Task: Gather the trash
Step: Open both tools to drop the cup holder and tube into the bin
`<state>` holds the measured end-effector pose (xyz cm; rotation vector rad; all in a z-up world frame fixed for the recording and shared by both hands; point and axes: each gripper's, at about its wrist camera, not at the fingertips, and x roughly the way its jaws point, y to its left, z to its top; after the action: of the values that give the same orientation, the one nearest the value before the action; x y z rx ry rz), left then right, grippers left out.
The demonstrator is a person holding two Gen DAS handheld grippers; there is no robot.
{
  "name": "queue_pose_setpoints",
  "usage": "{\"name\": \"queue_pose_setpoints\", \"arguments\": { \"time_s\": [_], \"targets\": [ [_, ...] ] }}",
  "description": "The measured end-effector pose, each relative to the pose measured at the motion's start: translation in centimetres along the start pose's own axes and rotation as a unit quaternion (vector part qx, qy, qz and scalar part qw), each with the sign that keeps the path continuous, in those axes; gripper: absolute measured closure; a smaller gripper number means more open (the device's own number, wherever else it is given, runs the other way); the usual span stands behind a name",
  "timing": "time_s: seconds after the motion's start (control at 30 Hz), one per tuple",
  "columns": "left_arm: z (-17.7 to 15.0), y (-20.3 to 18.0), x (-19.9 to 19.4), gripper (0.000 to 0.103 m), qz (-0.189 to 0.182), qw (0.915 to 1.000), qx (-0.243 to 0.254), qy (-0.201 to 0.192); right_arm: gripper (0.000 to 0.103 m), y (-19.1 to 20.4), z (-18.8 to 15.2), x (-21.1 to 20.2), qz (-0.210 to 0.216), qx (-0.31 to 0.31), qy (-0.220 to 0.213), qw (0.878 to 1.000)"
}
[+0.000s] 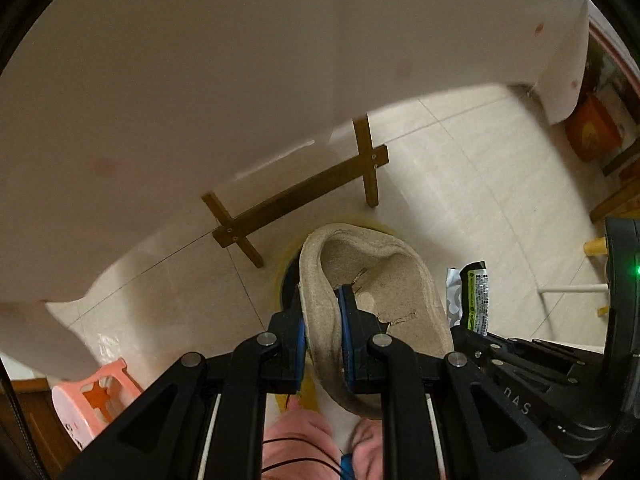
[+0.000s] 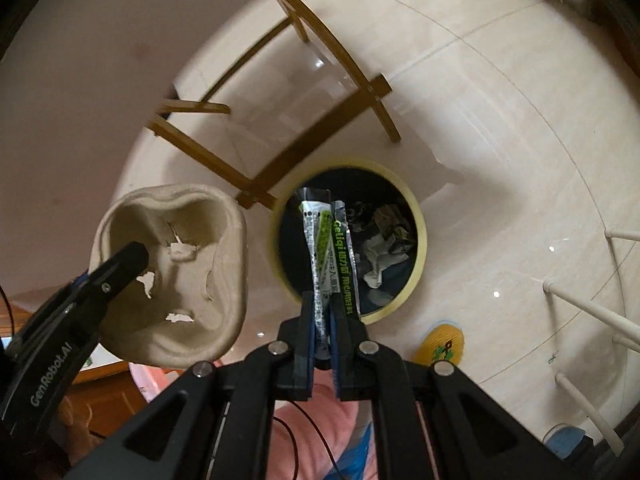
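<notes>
While each hand-held gripper clamps trash, pulp tray (image 2: pixel 172 276) left, wrapper (image 2: pixel 334 256) right, crumpled paper (image 2: pixel 380 256) fills the bin (image 2: pixel 416 216).

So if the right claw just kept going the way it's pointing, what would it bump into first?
Most likely the open trash bin on the floor: the right claw, shut on a wrapper, points down into its mouth. Nothing seems between, though depth is unclear.

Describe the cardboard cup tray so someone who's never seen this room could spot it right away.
Find the round yellow-rimmed bin on the tiled floor. Just left of it, the left claw grips a beige pulp cup tray, torn inside, unlike the glossy green-and-silver wrapper beside it.
</notes>
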<state>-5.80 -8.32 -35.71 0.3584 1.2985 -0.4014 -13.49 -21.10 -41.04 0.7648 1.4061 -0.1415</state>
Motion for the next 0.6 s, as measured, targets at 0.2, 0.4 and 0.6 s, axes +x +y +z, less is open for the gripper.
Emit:
{"name": "queue_pose_setpoints", "arguments": {
  "time_s": [0.2, 0.4, 0.6],
  "targets": [
    [-0.5, -0.7, 4.5, 0.089, 0.013, 0.9995, 0.028, 0.004, 0.091, -1.3, 1.0, 4.4, -0.016, 0.002, -0.005, 1.000],
    [0.0, -0.9, 6.4, 0.044, 0.029, 0.9980, 0.055, -0.009, 0.074, -2.0, 1.9, 6.9, -0.013, -0.004, -0.003, 1.000],
    [0.2, -0.2, 7.0, 0.029, 0.035, 0.9980, 0.053, -0.007, 0.063, -2.2, 2.1, 7.5, -0.012, -0.018, -0.014, 1.000]
  ]
}}
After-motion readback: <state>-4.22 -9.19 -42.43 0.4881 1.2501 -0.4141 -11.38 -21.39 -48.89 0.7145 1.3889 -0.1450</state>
